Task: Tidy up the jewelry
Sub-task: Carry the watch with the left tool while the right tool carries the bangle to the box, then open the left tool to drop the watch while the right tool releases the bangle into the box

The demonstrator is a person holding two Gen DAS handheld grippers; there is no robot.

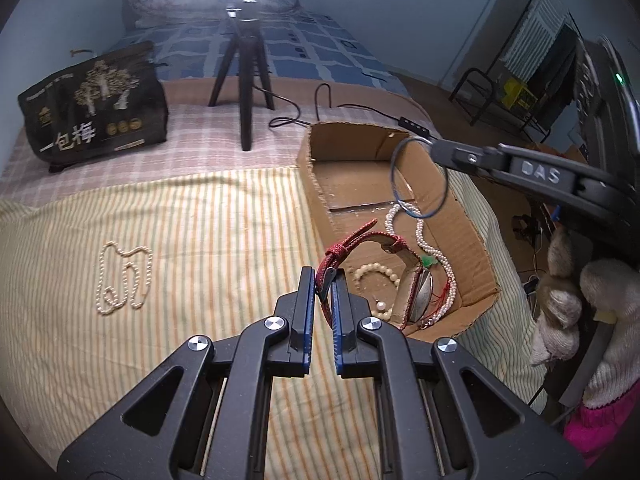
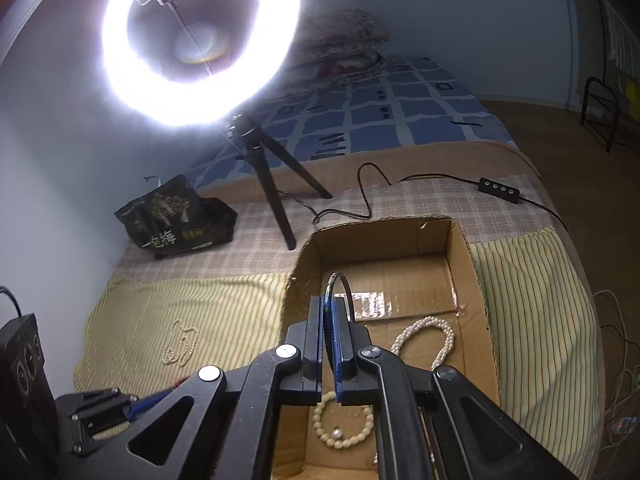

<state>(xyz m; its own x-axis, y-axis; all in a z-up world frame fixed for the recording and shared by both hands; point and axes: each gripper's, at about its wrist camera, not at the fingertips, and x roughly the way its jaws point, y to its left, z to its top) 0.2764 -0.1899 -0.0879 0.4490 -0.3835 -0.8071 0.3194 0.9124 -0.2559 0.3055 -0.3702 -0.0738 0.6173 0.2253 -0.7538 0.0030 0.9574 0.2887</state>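
Note:
My left gripper (image 1: pixel 325 280) is shut on the red strap of a wristwatch (image 1: pixel 422 294). The watch hangs over the near end of an open cardboard box (image 1: pixel 316 184). My right gripper (image 1: pixel 431 142) reaches in from the right above the box, shut on a thin dark bangle (image 1: pixel 394 178) that hangs below it. In the right wrist view the bangle (image 2: pixel 349 292) sticks up between that gripper's (image 2: pixel 330 306) closed fingers over the box (image 2: pixel 478 280). A pearl necklace (image 2: pixel 434 332) and a cream bead bracelet (image 2: pixel 344 442) lie inside the box. Another pearl necklace (image 1: pixel 124 276) lies on the striped cloth to the left.
A lit ring light (image 2: pixel 200 40) stands on a black tripod (image 1: pixel 244 92) behind the box. Its cable and control box (image 2: pixel 498 190) trail to the right. A black snack bag (image 1: pixel 96 104) sits at the back left. A gloved hand (image 1: pixel 592 312) holds the right gripper.

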